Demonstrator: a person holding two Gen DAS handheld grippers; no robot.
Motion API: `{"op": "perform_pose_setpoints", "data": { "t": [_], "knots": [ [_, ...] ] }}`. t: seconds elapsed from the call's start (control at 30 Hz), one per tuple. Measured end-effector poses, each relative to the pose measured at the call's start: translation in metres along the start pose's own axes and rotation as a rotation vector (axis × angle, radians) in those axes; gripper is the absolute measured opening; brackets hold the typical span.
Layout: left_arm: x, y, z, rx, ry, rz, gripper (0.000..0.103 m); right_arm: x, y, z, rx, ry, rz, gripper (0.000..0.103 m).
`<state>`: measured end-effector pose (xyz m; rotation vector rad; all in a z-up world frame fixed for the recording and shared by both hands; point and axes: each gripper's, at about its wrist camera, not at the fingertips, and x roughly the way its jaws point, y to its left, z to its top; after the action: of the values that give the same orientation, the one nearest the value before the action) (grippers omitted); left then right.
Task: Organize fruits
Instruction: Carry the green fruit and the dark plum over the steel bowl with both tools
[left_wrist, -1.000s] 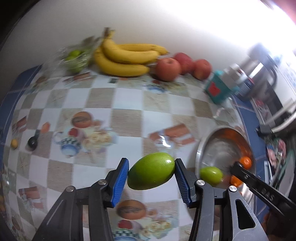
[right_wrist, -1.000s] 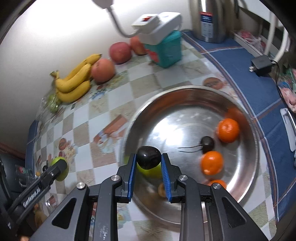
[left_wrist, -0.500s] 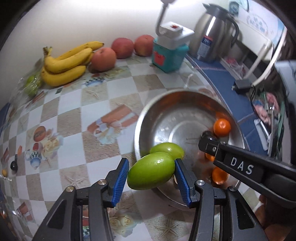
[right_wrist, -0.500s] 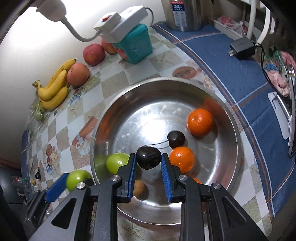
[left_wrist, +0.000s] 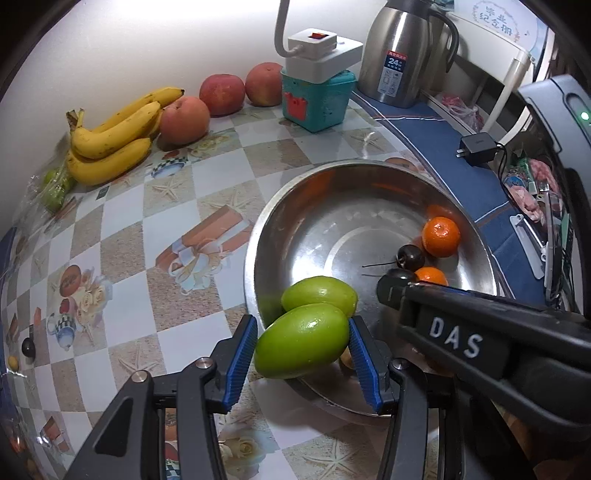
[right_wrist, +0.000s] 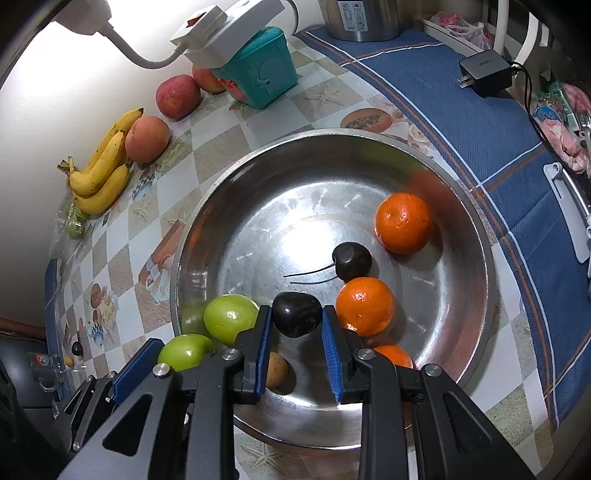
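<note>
My left gripper (left_wrist: 302, 354) is shut on a green oval fruit (left_wrist: 301, 341), held over the near left rim of the steel bowl (left_wrist: 266, 229). A second green fruit (left_wrist: 319, 297) lies in the bowl just behind it. My right gripper (right_wrist: 296, 347) is shut on a dark cherry (right_wrist: 296, 314) above the bowl's (right_wrist: 476, 236) near side. Inside the bowl lie a dark cherry with a stem (right_wrist: 351, 260), oranges (right_wrist: 403, 222) (right_wrist: 365, 305), a green fruit (right_wrist: 231, 317) and a small brown fruit (right_wrist: 277, 370). In the right wrist view the left gripper (right_wrist: 136, 363) holds its green fruit (right_wrist: 184, 350) at the lower left.
Bananas (left_wrist: 110, 140), apples (left_wrist: 221, 94) and a bag of green fruit (left_wrist: 55, 186) line the wall. A teal box (left_wrist: 314, 101) bears a white power strip (left_wrist: 323, 55). A steel flask (left_wrist: 400, 51) and a charger (left_wrist: 478, 147) stand on the blue cloth. A small dark fruit (left_wrist: 27, 348) lies at the far left.
The left gripper has carried the green fruit rightward, from over the checked cloth to the bowl's rim. The right gripper has sunk a little closer to the bowl's contents with the cherry.
</note>
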<state>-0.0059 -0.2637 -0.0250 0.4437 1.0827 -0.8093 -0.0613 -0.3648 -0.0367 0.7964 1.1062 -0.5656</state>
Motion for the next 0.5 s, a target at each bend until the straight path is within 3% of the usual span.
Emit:
{"op": "perform_pose_setpoints", "data": {
  "t": [0.5],
  "knots": [
    [0.0043,-0.0052,0.0011,0.012,-0.007,-0.010,0.054,0.0100,-0.0025,-0.0040,0.004,0.048,-0.010,0.029]
  ]
}}
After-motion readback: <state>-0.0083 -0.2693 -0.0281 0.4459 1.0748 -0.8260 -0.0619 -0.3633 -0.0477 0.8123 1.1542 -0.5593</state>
